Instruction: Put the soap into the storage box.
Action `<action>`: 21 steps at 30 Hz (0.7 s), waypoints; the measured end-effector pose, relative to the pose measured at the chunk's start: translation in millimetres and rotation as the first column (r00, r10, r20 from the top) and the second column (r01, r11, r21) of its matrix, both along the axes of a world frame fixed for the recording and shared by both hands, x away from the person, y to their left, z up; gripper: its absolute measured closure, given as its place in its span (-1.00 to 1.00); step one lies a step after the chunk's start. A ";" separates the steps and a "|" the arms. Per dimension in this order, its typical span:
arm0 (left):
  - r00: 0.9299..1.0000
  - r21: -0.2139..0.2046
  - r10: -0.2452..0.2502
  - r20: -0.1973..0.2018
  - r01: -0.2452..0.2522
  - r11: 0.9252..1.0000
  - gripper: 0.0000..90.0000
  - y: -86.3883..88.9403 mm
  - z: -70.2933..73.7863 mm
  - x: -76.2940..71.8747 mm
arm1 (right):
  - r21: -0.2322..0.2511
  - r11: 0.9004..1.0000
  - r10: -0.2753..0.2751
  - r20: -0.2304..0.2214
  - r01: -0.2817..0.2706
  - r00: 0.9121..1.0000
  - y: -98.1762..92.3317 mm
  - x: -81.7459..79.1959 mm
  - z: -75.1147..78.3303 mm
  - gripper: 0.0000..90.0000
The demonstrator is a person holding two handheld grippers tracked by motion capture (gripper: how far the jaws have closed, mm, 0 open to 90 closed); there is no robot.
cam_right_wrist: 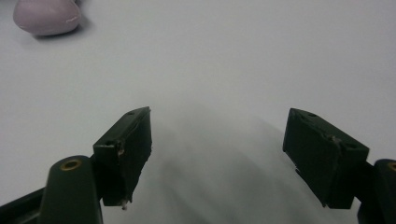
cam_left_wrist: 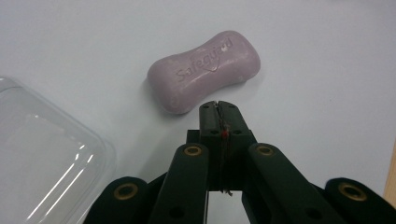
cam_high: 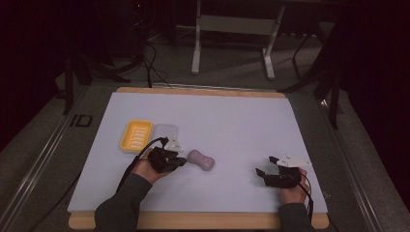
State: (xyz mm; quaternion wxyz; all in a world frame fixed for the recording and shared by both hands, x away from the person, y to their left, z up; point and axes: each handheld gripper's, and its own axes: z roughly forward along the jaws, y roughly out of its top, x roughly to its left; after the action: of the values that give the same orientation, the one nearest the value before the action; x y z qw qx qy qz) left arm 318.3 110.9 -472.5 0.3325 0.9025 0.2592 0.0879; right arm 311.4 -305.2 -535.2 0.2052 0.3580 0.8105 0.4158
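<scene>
— Start at the fingers. What is the left gripper [cam_left_wrist: 218, 106] doing?

— Its fingers [cam_left_wrist: 208, 116] are clenched tight against each other, with nothing between them. In the left gripper view the tips sit just short of a mauve soap bar [cam_left_wrist: 204, 71], close to its near long side but apart from it (the word "Safeguard" is pressed into the top face).

— And the right one?

— The right gripper [cam_right_wrist: 217, 154] is released: its two fingers [cam_right_wrist: 126, 149] stand wide apart over bare white surface [cam_right_wrist: 233, 60], holding nothing. Far off at the upper left corner of the right gripper view, one end of the soap shows.

— Where does the soap lie on the surface overall?

— From the high view, it lies flat a little left of the middle, toward the near half, immediately right of the left gripper and well apart from the right gripper, which is over by the near right corner.

— What else is around?

— A clear plastic lid [cam_left_wrist: 42, 154] lies beside the left gripper, at the lower left of the left gripper view. In the high view it sits beyond that gripper, touching or just beside a yellow soap dish [cam_high: 136, 136] with a ribbed floor (I cannot tell which). The white sheet rests on a wooden board [cam_high: 193, 91], and a dark sleeve [cam_high: 118, 205] comes in from the bottom behind the left hand [cam_high: 145, 169].
</scene>
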 end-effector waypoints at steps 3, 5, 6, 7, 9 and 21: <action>1.000 0.000 -0.007 -0.005 0.007 1.000 1.00 -2.5 -1.0 1.3 | -0.001 1.000 0.000 0.000 0.000 1.000 0.0 0.0 0.0 -0.48; 1.000 -0.001 -0.014 -0.008 0.014 1.000 1.00 -4.8 -1.7 2.5 | -0.001 1.000 0.000 0.000 0.000 1.000 0.1 0.0 0.0 -0.48; 1.000 0.000 -0.018 -0.010 0.018 1.000 1.00 -5.7 -1.6 2.9 | -0.001 1.000 0.000 0.000 0.000 1.000 0.1 0.0 0.0 -0.48; 1.000 -0.002 -0.021 -0.011 0.021 1.000 1.00 -6.3 -1.7 3.4 | -0.001 1.000 0.000 0.000 0.000 1.000 0.1 0.0 0.0 -0.48; 0.999 0.005 -0.031 -0.013 0.031 1.000 1.00 -8.9 -1.7 4.4 | 0.000 1.000 0.000 -0.002 0.000 1.000 0.1 0.0 0.0 -0.48; 0.998 0.018 -0.065 -0.005 0.065 0.998 0.99 -24.9 -0.1 8.8 | -0.004 1.000 0.003 -0.002 -0.003 1.000 0.4 0.1 0.0 -0.48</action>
State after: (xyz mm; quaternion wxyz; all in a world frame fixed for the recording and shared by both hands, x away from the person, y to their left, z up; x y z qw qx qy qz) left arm 327.1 85.9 -472.6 0.3262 0.9137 0.2295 0.0774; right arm 311.5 -304.9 -535.2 0.2046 0.3569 0.8119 0.4141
